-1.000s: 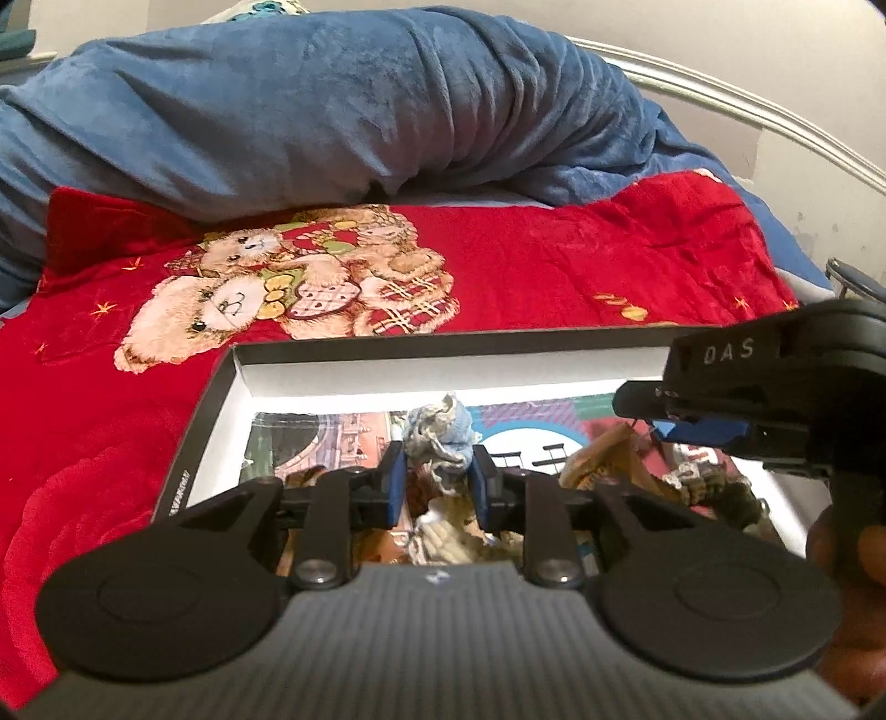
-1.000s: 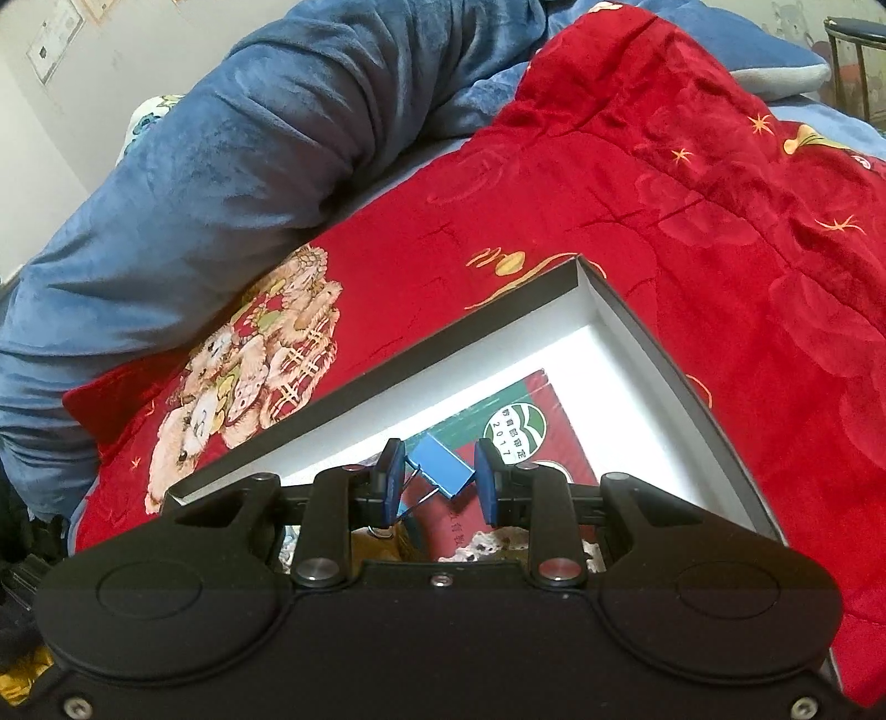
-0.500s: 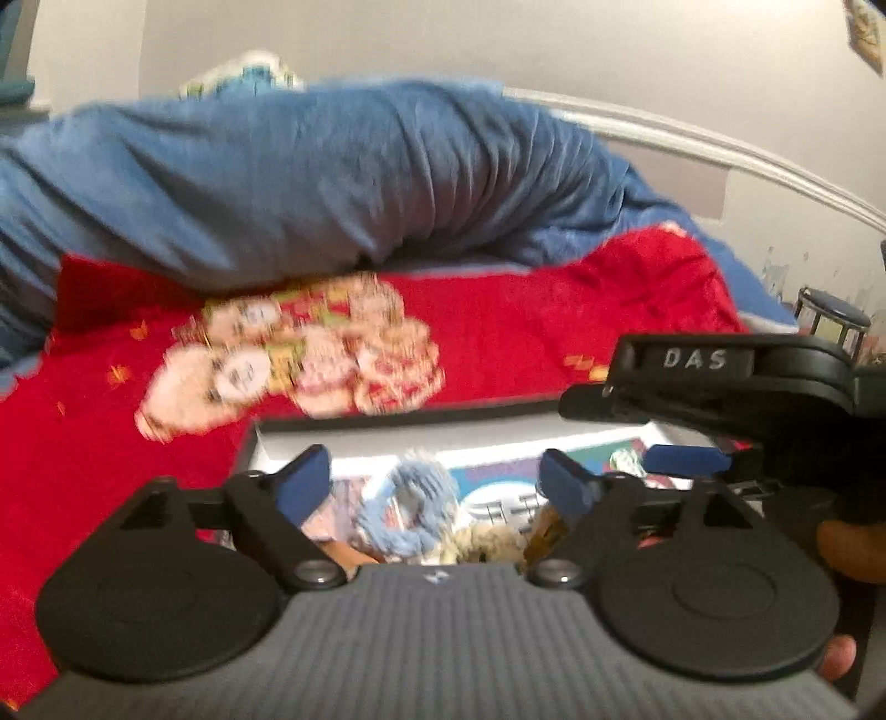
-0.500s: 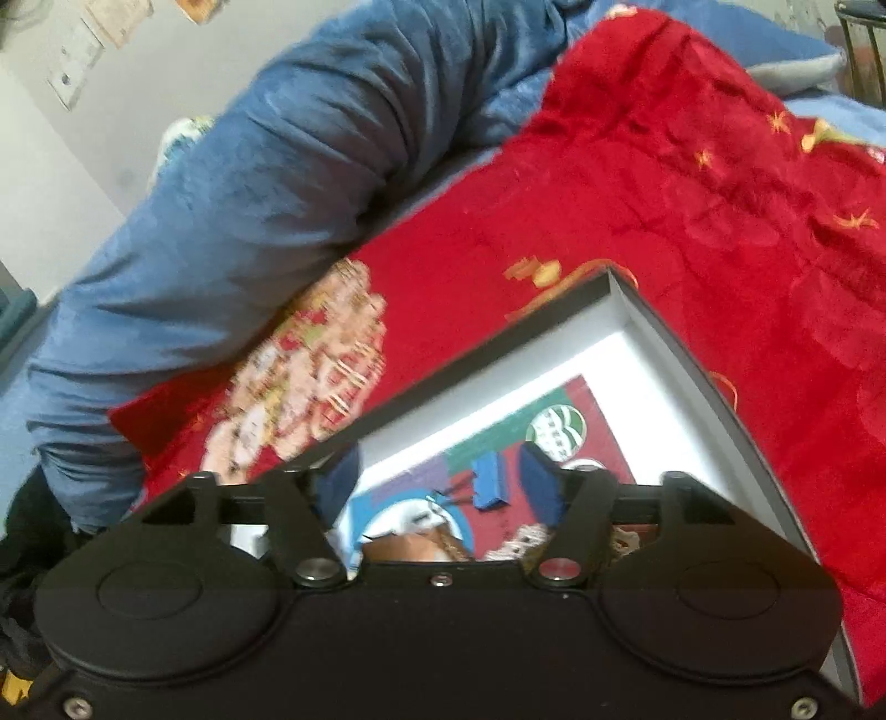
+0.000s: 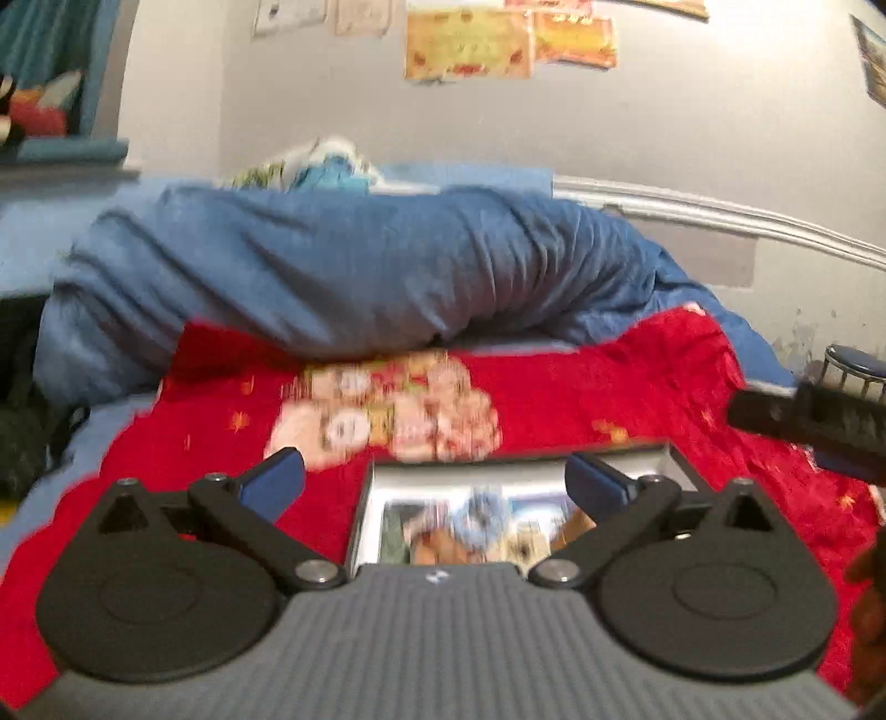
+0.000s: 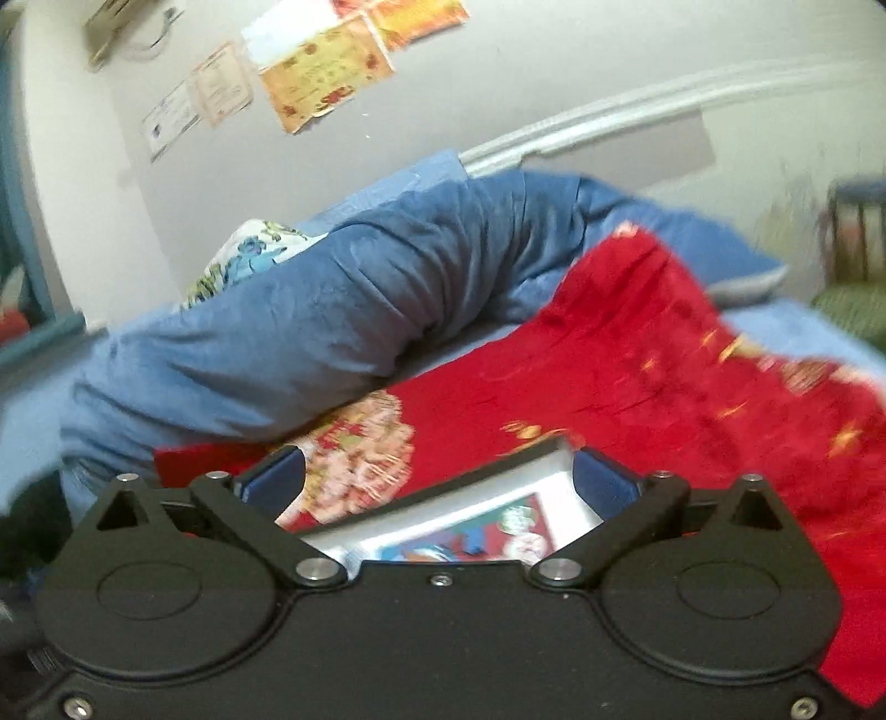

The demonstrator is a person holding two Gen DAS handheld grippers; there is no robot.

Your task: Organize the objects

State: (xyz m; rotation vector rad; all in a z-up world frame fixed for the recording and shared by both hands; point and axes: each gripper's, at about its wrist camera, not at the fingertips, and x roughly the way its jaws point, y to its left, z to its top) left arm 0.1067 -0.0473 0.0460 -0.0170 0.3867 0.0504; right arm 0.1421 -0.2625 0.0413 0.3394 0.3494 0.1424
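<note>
A shallow, dark-rimmed, white-walled box (image 5: 673, 459) lies open on the red bedspread, holding a blurred jumble: a pale blue knitted piece (image 5: 480, 507), brown items and printed cards.

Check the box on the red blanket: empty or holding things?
Holding things. The box is open-topped, with a blue knitted piece and brown items over printed paper inside; blur hides details.

A rumpled blue duvet (image 5: 354, 277) lies at 12 o'clock of the red teddy-bear blanket (image 5: 581, 387); posters (image 5: 470, 41) hang on the wall.

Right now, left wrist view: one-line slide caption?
Left gripper open and empty above the box on a red blanket.
</note>
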